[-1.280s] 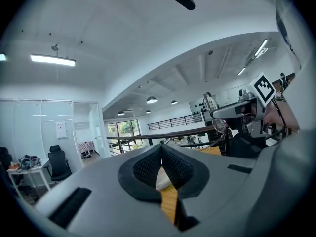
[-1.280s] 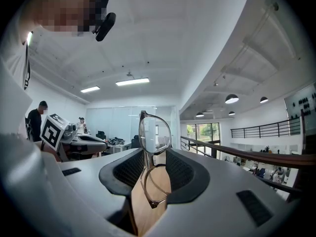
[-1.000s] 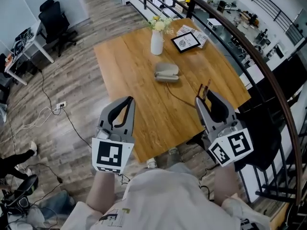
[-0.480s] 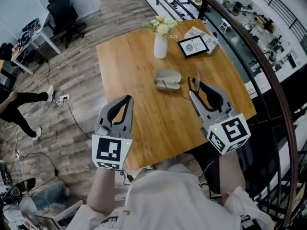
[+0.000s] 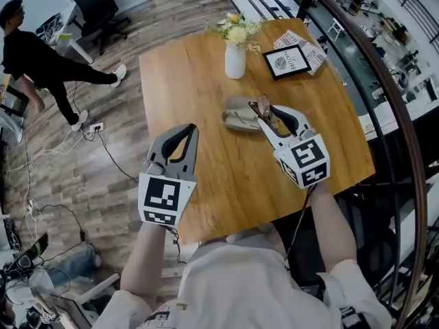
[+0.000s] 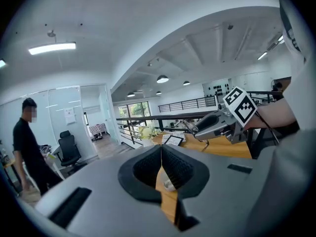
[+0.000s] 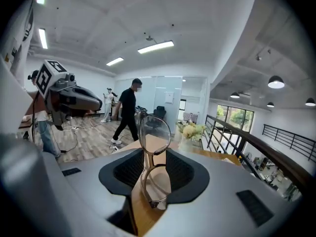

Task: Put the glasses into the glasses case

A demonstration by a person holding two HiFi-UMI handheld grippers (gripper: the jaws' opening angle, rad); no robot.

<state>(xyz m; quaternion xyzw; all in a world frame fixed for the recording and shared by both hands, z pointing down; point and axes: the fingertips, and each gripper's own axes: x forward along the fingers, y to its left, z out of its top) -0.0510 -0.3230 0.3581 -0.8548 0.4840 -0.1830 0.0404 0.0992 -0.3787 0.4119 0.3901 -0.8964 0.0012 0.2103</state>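
Right tool [image 7: 155, 154] is clenched on the glasses [image 7: 154, 130]. The frame stands on edge between the pads, and one lens sticks up past the tips. From my head view the glasses hang over the right end of the case [image 5: 238, 115]. I can't tell if they touch it. The case is grey and lies on the table [image 5: 185, 81] about mid-table, just far of the right tool. I can't tell from here whether its lid is up.

Left tool [image 6: 161, 152] is clenched with nothing in it, its tips meeting in a closed seam. It sits over the near left part of the table, well apart from the case and level with the right tool. Its marker cube [image 5: 166, 199] faces up at me. The right tool's cube [image 5: 302, 162] is tilted towards the right.

Far of the case is a white vase [image 5: 235, 59] with pale flowers, upright. Right of the vase is a black-framed picture [image 5: 288, 60] lying on some printed papers [image 5: 314, 49] at the far right corner.

Off the table to the right, a dark railing [image 5: 365, 66] curves along, with desks on a lower floor beyond it. To the left is a wood floor with a cable [image 5: 110, 157] running to a socket strip. At far left a person [image 5: 41, 57] in black is mid-stride, and a black office chair [image 5: 96, 9] stands beyond. My sleeves and pale shirt [image 5: 240, 286] fill the near edge.
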